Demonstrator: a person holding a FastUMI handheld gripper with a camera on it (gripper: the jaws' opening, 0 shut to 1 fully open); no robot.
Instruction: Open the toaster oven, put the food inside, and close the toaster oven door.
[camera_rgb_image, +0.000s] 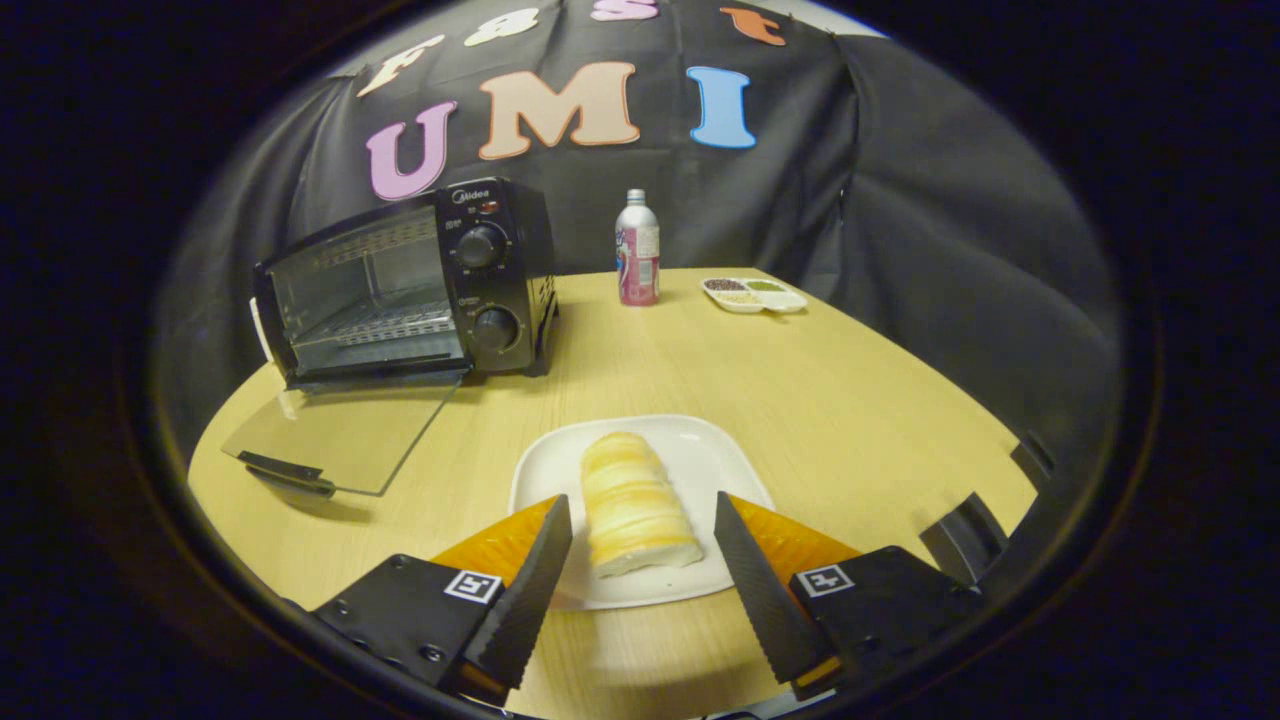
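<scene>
Wooden table: ridged bread between spread gripper fingers, untouched

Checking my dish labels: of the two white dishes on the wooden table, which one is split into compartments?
The small white tray beside the pink-and-silver bottle; it holds three fillings. The square white plate carrying the bread roll, between the open jaws, is undivided.

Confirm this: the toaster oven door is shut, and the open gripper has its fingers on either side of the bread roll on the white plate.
Wrong about the door: the gripper view shows the toaster oven with its glass door folded down open onto the table. The rest holds: the open gripper straddles the bread roll on the white plate.
</scene>
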